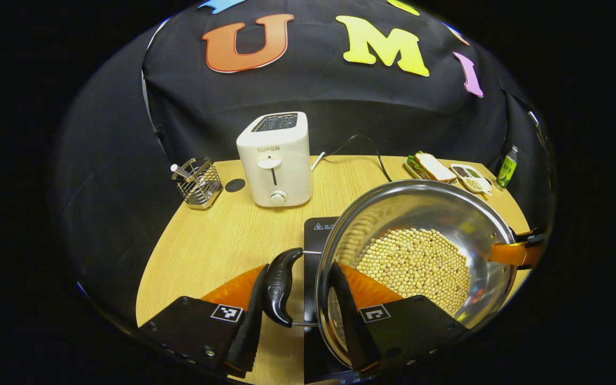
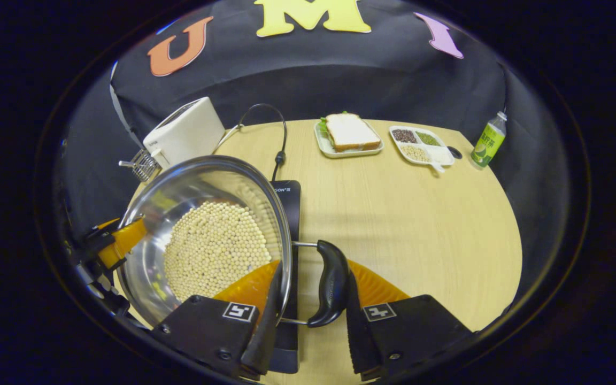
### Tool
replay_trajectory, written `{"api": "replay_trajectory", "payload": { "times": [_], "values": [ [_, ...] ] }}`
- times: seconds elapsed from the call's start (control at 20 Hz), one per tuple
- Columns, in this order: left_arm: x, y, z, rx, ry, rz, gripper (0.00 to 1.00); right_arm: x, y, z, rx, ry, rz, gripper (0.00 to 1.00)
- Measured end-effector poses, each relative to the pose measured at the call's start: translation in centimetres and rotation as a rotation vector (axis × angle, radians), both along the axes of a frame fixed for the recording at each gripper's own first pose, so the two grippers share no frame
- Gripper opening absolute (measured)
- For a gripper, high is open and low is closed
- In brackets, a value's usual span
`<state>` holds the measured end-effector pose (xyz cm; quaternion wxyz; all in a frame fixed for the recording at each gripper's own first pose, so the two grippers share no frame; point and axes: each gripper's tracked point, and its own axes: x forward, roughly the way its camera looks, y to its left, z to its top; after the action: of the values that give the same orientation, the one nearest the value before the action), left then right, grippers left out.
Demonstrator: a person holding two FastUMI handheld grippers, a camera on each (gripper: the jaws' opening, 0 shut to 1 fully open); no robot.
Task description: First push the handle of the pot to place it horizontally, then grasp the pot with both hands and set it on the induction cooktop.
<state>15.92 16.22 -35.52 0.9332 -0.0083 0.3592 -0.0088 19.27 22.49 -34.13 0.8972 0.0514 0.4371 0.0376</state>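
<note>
The pot (image 1: 420, 262) hides most of the induction cooktop (image 1: 316, 235).

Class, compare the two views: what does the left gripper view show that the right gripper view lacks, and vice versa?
Left gripper view: the toaster's front lever, and one pot handle in the left gripper. Right gripper view: the other handle in the right gripper, and the cord's plug. Both: pot, beans, sandwich, bottle.

Glossy polished metal pot (image 1: 420, 214), glossy plastic handles (image 2: 330, 291), matt wood-grain table (image 2: 420, 224).
</note>
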Motion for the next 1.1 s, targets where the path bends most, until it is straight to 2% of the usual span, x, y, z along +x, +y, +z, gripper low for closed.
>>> {"api": "replay_trajectory", "payload": {
  "times": [0.05,0.2,0.25,0.3,0.4,0.45,0.6,0.75,0.8,0.85,1.1],
  "values": [
    [0.0,0.1,0.0,-0.002,-0.007,-0.001,0.65,0.1,0.0,0.0,0.004,0.001,-0.001,0.58],
    [-0.3,0.3,0.1,-0.017,-0.019,-0.017,0.68,-0.1,-0.4,0.2,0.002,-0.012,0.006,0.61],
    [-0.3,0.5,0.5,-0.018,-0.040,-0.011,0.69,0.0,-0.7,0.5,-0.009,-0.033,0.013,0.67],
    [-0.2,1.1,1.2,-0.007,-0.063,0.005,0.76,0.1,-1.0,1.2,-0.023,-0.064,0.016,0.73],
    [-0.5,2.0,1.7,0.009,-0.075,0.028,0.90,0.6,-1.6,2.8,-0.068,-0.133,0.040,0.77],
    [-1.0,2.0,2.0,0.005,-0.078,0.034,0.92,0.6,-1.7,3.5,-0.080,-0.158,0.051,0.82],
    [-1.6,2.6,3.8,0.022,-0.117,0.055,0.93,0.1,-2.3,5.3,-0.097,-0.210,0.071,0.80],
    [-2.7,2.3,6.2,0.018,-0.160,0.069,0.93,-0.9,-2.9,7.3,-0.108,-0.260,0.090,0.82],
    [-3.2,2.1,7.2,0.024,-0.174,0.073,0.93,-1.3,-3.2,7.9,-0.114,-0.275,0.097,0.80],
    [-3.7,2.1,8.1,0.031,-0.192,0.077,0.93,-1.7,-3.4,8.5,-0.118,-0.289,0.105,0.82],
    [-6.7,-1.0,13.3,0.012,-0.271,0.085,0.93,-4.1,-4.7,12.0,-0.113,-0.371,0.137,0.80]
  ]
}}
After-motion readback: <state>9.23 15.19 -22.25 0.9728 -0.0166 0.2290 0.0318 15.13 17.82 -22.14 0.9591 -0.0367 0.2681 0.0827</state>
